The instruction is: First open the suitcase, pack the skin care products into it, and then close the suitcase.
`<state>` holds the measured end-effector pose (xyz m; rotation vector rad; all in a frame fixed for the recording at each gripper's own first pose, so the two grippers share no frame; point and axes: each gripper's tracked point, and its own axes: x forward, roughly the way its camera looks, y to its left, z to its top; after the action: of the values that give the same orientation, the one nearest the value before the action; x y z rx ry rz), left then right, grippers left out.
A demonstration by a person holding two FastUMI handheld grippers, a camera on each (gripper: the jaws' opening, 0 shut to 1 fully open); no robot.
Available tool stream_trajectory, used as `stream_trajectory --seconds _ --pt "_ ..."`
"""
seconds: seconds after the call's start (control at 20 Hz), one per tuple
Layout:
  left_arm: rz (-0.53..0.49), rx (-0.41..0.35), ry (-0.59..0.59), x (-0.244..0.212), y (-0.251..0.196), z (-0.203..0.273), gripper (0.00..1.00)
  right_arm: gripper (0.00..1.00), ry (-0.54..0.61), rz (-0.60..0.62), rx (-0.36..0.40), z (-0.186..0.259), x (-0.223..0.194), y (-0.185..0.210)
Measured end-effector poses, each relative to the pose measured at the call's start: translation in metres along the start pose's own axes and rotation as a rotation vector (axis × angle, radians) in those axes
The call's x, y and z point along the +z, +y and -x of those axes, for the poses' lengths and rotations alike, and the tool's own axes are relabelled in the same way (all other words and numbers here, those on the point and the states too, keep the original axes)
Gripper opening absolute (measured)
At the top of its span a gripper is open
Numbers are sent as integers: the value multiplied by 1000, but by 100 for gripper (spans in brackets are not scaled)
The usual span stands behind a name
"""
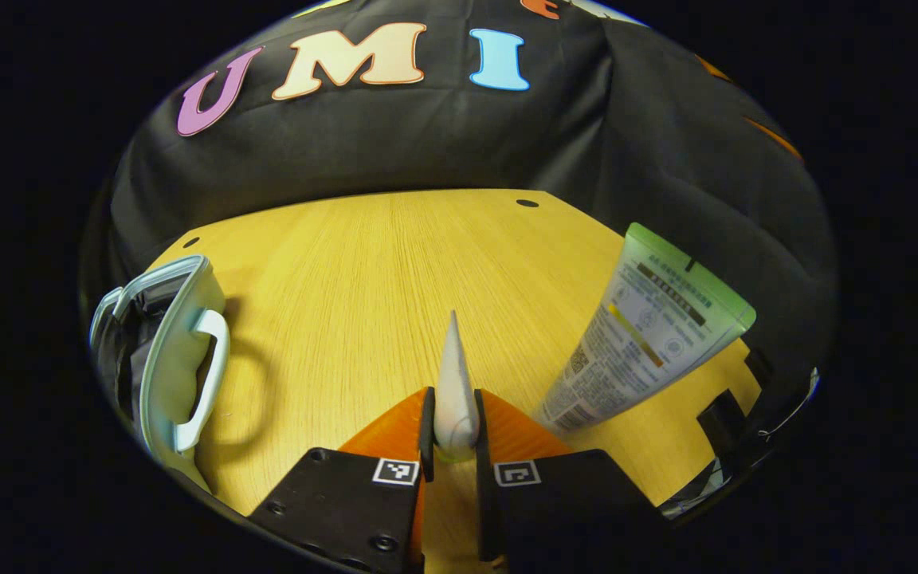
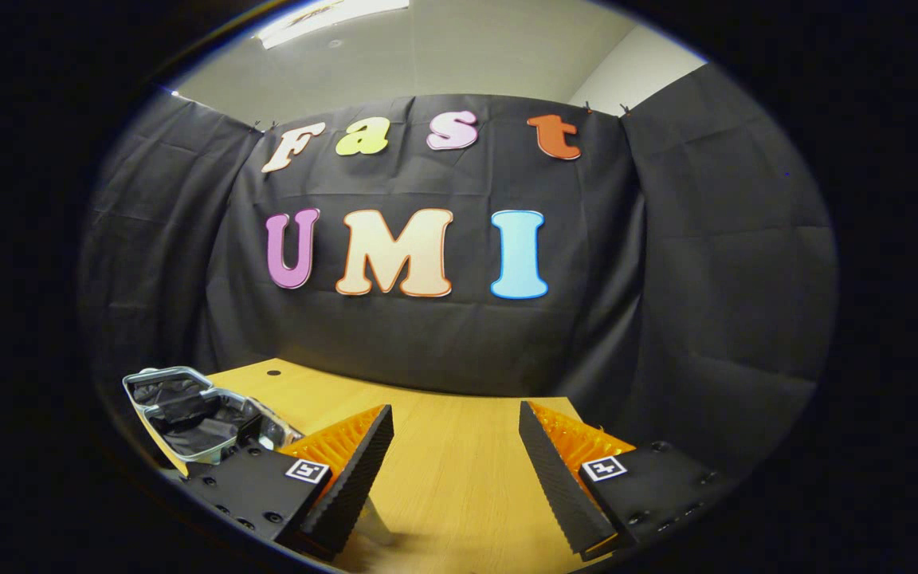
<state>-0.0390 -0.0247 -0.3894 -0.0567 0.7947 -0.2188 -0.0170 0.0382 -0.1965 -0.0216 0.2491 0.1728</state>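
Left gripper view: the left claw (image 1: 454, 434) is pinched on a small white tube (image 1: 454, 391), both fingers pressed against its sides, crimped tip pointed away over the wooden tabletop (image 1: 395, 271). A larger skincare tube with a green crimped end (image 1: 644, 335) is seen standing cap-down on the tabletop to the right of the claw, leaning rightward, apart from the held tube. The pale blue suitcase (image 1: 168, 351) is seen at the left edge of the tabletop, opened, handle side faced toward the camera, dark lining visible behind. Right gripper view: the right claw (image 2: 456, 470) is spread wide with nothing between the fingers, held above the tabletop (image 2: 443, 478). The opened suitcase (image 2: 196, 414) is seen at far left, dark lining exposed, just behind the claw's left finger.
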Motion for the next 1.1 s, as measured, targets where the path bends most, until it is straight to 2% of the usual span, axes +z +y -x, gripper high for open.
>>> stream_trajectory --seconds 0.3,0.6,1.0,1.1 --pt "28 22 -44 43 23 31 15 99 58 17 104 -3 -41 35" --pt "40 111 -74 77 62 77 15 99 195 45 184 -8 -116 72" --pt "98 277 -58 64 123 133 14 99 387 86 231 -13 -223 96" --pt "112 326 -50 55 139 146 15 91 427 72 230 -14 -238 97"
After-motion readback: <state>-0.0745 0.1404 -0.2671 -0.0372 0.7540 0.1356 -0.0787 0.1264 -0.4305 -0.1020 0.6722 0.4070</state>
